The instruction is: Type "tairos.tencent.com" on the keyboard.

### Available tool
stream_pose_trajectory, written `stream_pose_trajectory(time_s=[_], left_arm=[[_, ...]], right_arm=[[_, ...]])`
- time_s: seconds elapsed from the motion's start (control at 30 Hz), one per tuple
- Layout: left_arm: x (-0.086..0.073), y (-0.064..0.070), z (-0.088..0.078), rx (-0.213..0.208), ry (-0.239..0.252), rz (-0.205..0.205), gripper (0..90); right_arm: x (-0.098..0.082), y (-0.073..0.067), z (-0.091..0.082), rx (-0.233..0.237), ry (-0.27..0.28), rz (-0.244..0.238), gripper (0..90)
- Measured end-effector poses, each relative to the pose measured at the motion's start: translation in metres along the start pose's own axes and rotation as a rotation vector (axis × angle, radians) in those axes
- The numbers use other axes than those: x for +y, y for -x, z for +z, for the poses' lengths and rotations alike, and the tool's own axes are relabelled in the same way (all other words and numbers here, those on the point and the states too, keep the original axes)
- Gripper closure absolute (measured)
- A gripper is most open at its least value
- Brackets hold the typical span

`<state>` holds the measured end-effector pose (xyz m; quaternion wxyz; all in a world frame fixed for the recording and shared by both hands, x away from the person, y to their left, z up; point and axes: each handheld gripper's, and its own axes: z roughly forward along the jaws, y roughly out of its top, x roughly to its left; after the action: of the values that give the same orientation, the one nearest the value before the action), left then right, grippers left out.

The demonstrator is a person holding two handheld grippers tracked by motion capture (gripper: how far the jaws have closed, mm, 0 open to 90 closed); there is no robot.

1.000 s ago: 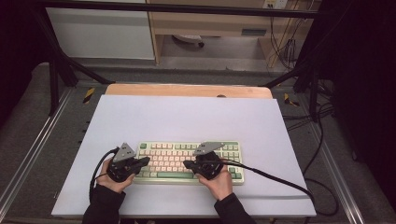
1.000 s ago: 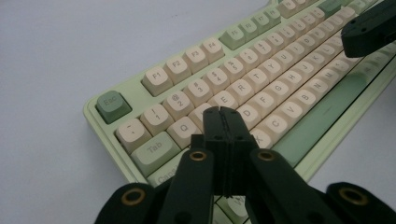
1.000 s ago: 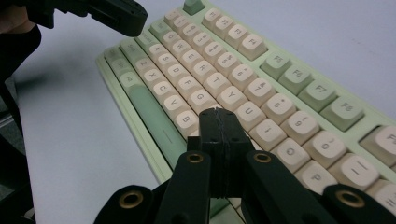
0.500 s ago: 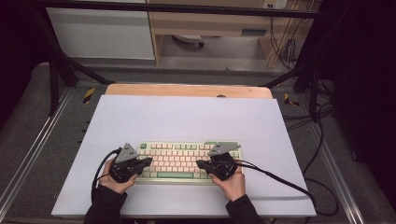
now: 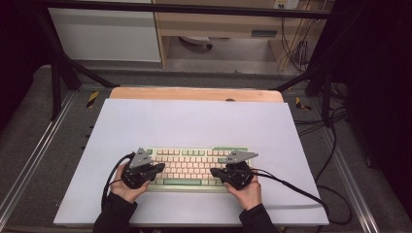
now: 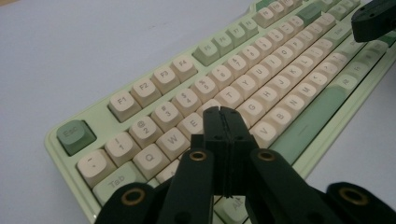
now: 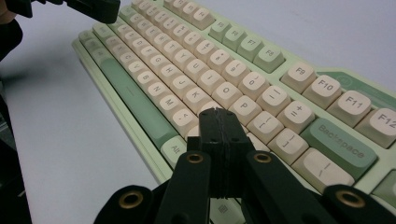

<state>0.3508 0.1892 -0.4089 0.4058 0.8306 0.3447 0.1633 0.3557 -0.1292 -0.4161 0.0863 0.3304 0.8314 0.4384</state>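
Nearest the person, both forearms come in over the front edge of the pale work mat (image 5: pixel 194 126), and each hand carries its tool over one end of the keyboard (image 5: pixel 194 167), which lies on the near half of the mat with its long axis running side to side, parallel to that front edge. The left gripper (image 6: pixel 223 122) sits over the keyboard's left end; in the left gripper view its jaws are pressed flat together with nothing between them, the joined tips hanging just above the letter rows around the E and R keys, with the Esc key (image 6: pixel 74 136) off toward the near-left corner. The right gripper (image 7: pixel 219 125) mirrors it over the keyboard's right end, jaws likewise clenched and empty, tips poised above the keys just below P, with the Backspace key (image 7: pixel 338 140) beside them toward the keyboard's right edge. Whether either tip actually touches a keycap I cannot tell. The keys lie directly below and slightly ahead of each closed tip, so my reading is that the work in hand is pressing keys, and any coming press would be a short downward dab; the left tool is nearer for keys on the keyboard's left half, the right for those on its right half, and the green space bar (image 7: pixel 128 91) lies between them on the row nearest the person. Beyond the keyboard the mat continues to a wooden table edge (image 5: pixel 194 93).
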Motion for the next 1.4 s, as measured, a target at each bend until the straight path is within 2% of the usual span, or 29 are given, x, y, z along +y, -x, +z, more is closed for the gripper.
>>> stream_pose_trajectory(time_s=[0.57, 0.9, 1.4], left_arm=[[0.018, 0.013, 0.032, -0.018, -0.019, 0.014, 89.8], [0.019, 0.011, 0.045, -0.001, -0.035, 0.003, 89.8], [0.016, 0.013, 0.053, -0.001, -0.048, 0.021, 90.0]], right_arm=[[-0.002, 0.002, -0.005, -0.005, 0.005, -0.002, 90.0], [-0.003, 0.002, -0.004, -0.003, 0.002, 0.000, 90.0], [-0.003, 0.002, -0.004, -0.002, 0.004, -0.001, 90.0]])
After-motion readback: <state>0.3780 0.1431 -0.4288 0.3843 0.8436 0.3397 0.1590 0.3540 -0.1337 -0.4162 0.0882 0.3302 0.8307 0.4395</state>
